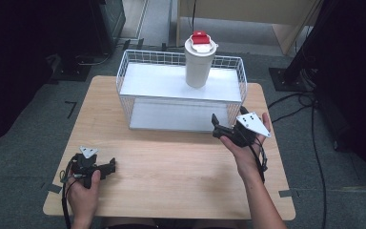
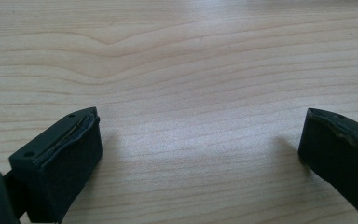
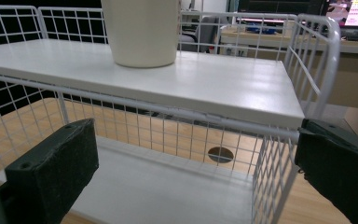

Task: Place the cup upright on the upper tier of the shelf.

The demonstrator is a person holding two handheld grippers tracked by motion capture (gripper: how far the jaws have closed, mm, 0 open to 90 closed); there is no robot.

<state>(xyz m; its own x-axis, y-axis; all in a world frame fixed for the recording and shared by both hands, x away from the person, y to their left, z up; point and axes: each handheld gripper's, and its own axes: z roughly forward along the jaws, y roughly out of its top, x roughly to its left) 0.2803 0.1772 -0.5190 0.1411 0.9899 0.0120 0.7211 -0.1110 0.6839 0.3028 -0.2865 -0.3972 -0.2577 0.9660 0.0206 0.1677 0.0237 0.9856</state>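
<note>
Risk noted: the tall white cup with its red-and-white lid stands upright on the upper shelf of the white wire rack, well back from the front edge, so a reach that clips the front wire or strikes the cup high up would likely topple it. Contents: upper shelf carries the cup alone; lower shelf looks bare. Right gripper is held before the rack's right front, jaws wide apart and empty; left gripper rests low over the wooden table, also spread and empty.

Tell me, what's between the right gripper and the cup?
Just the rack's front rail and bare top shelf, as the right gripper view shows. The right gripper is open below the cup.
</note>
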